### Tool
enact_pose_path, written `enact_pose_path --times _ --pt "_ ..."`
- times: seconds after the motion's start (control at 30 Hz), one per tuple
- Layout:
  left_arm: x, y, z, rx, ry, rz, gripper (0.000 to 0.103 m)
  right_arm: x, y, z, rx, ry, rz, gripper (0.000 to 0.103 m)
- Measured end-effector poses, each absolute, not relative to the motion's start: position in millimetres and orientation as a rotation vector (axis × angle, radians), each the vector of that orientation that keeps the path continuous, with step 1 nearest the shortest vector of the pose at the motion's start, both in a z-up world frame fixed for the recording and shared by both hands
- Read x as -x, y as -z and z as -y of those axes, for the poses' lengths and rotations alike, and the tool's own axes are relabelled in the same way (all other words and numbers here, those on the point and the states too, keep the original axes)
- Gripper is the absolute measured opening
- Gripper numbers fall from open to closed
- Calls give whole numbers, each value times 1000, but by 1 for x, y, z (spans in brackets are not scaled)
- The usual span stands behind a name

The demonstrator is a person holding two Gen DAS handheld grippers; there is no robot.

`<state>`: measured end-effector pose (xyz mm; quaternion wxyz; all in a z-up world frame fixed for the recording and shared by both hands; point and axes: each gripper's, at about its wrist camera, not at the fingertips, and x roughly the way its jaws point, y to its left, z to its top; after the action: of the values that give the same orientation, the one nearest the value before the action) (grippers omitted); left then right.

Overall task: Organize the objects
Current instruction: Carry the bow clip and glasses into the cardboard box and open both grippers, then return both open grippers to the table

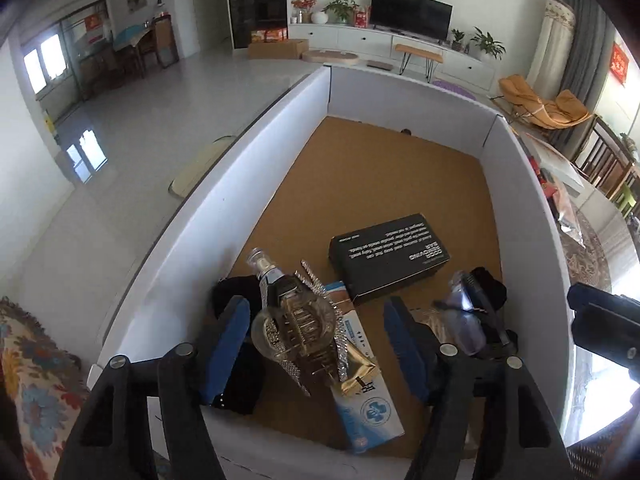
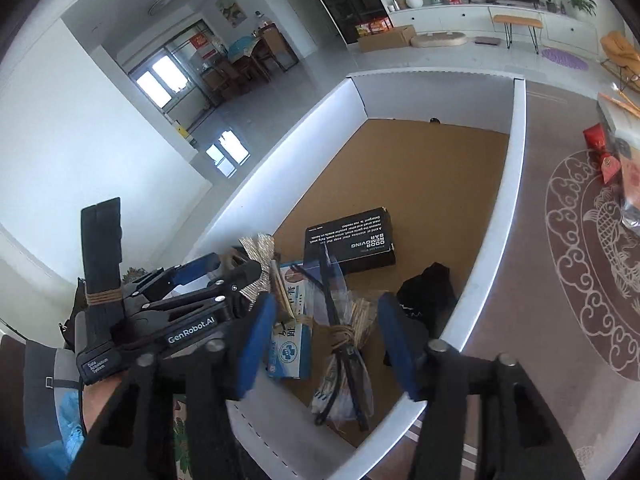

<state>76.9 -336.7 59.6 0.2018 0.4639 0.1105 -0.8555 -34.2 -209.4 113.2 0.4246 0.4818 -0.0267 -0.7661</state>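
A white-walled box (image 1: 516, 184) with a cork-brown floor holds the objects. My left gripper (image 1: 316, 344) is open above its near end, its jaws on either side of a clear rhinestone bottle (image 1: 292, 320) that lies on a blue-white carton (image 1: 368, 400). A black box (image 1: 388, 260) lies further in. My right gripper (image 2: 326, 340) is open over a bagged bundle tied with twine (image 2: 344, 336), apart from it. A black cloth (image 2: 428, 292) lies to the right. The carton (image 2: 290, 344) and black box (image 2: 350, 240) show there too.
The box sits on a patterned brown mat (image 2: 580, 240). Red packets (image 2: 604, 152) lie on the mat at the right. A black pouch (image 1: 236, 292) lies by the box's left wall. The left gripper's body (image 2: 160, 320) fills the right wrist view's lower left.
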Motion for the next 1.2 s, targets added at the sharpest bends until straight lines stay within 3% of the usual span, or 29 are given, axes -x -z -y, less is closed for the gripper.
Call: enact_pose_path --times 0.1,0.27,0.33,0.43,0.57,0.63,0.77,0.9,1.2 --pt "-80 -59 331 -1255 2385 -292 75 29 -117 191 -1130 1987 60 70" --pt "-76 -87 292 -1130 2540 -243 78 20 -128 125 -927 2286 -20 99" --pt "-71 -99 271 -1087 2630 -233 87 21 -118 93 -905 2438 -77 102" --pt "-64 -112 223 -1085 2807 -226 89 32 -84 38 -1006 2593 -148 102" --pt "-59 -113 141 -1211 3005 -181 93 59 -35 -39 -1280 2679 -87 102" --pt "-53 -102 103 -1317 3067 -165 98 66 -24 -67 -1383 2702 -81 102" --pt "-31 -62 51 -1477 3063 -111 98 58 -10 -93 -1429 2735 -87 102" --pt "-1 -21 40 -1493 2930 -8 98 45 -5 -101 -1413 2734 -46 102" --pt "37 20 67 -1440 2770 20 98 42 -4 -86 -1383 2708 -97 103"
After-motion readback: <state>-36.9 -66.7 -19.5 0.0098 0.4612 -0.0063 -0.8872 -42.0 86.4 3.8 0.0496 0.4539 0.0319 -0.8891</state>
